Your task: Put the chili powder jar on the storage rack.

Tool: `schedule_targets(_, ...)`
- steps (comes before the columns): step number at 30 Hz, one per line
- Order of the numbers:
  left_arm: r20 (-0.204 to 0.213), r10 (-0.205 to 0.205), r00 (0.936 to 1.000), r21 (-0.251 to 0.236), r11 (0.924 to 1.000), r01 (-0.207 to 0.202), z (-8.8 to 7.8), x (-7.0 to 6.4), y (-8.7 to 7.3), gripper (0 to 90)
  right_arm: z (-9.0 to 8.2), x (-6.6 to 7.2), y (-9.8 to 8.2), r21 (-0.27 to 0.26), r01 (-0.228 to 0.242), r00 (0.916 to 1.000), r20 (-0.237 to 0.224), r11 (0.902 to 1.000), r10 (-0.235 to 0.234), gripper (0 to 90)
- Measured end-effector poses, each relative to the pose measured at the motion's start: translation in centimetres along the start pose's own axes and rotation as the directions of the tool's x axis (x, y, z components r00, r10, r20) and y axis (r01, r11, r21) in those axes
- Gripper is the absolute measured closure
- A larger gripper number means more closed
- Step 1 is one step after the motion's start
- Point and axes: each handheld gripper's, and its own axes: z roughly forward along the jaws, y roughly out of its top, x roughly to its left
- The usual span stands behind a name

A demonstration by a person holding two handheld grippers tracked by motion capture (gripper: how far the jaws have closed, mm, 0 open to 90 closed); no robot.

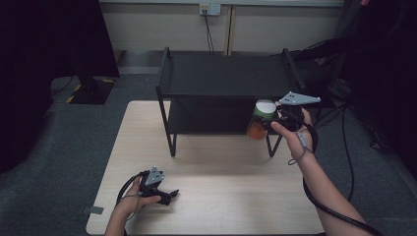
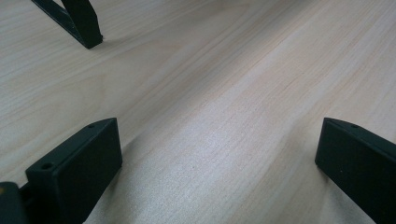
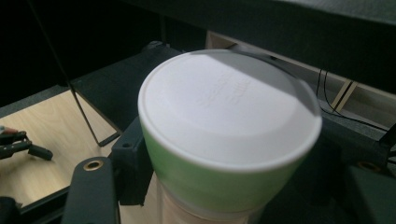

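I am looking down at a light wood table (image 1: 211,196) with a black shelf (image 1: 226,73) standing on its far half. My right gripper (image 1: 273,119) is up in the air by the right end of the shelf, in front of the lower level. Its jaws are squeezing a jar (image 1: 259,119) between them. The jar is tilting a bit, with its white lid (image 1: 265,106) on top, a green band under the lid, and an orange body below. In the right gripper view, the lid (image 3: 229,105) is big and close, the green band (image 3: 205,179) is showing under it, and a black jaw is pressing on the jar's left side. I cannot see the other jaw well there. My right hand (image 1: 292,135) is holding that gripper from behind. My left gripper (image 1: 164,195) is lying low on the near left part of the table, well apart from the jar, with my left hand (image 1: 133,201) around it. In the left gripper view, its two black jaws are standing wide apart with bare table (image 2: 210,116) between them, and a black shelf leg (image 2: 84,23) is showing at the top left.
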Motion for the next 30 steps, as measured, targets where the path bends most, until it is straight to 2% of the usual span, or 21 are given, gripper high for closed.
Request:
schedule_targets(2,0.000,0.000,1.0000,0.000,1.0000,0.000,0.0,0.0,0.0,0.0,0.2,0.0,-0.1,-0.012,-0.011,0.9999,0.002,0.9999,0.011,33.8)
schedule_targets(9,0.000,0.001,1.0000,0.001,1.0000,-0.001,0.0,0.0,0.0,0.0,0.8,0.7,0.3,-0.017,-0.007,0.9992,0.040,0.9998,0.008,33.8)
schedule_targets(15,0.000,0.000,1.0000,0.001,1.0000,0.000,0.0,0.0,0.0,0.0,1.6,1.2,0.4,-0.015,-0.035,0.9965,0.075,0.9993,0.036,33.8)
schedule_targets(22,0.000,0.000,1.0000,0.000,1.0000,0.000,0.0,0.0,0.0,0.0,2.5,1.4,0.2,-0.022,-0.046,0.9942,0.096,0.9987,0.048,33.8)
schedule_targets(25,0.000,0.000,1.0000,0.000,1.0000,0.000,0.0,0.0,0.0,0.0,2.7,1.3,-0.1,-0.035,-0.065,0.9926,0.101,0.9973,0.068,33.7)
schedule_targets(28,0.000,0.000,1.0000,0.000,1.0000,0.000,0.0,0.0,0.0,0.0,3.0,1.4,-0.1,-0.036,-0.064,0.9921,0.106,0.9973,0.068,33.7)
schedule_targets(30,0.002,0.002,1.0000,0.000,1.0000,-0.002,0.0,0.0,0.0,0.0,3.3,1.6,0.1,-0.026,-0.048,0.9915,0.120,0.9985,0.051,33.8)
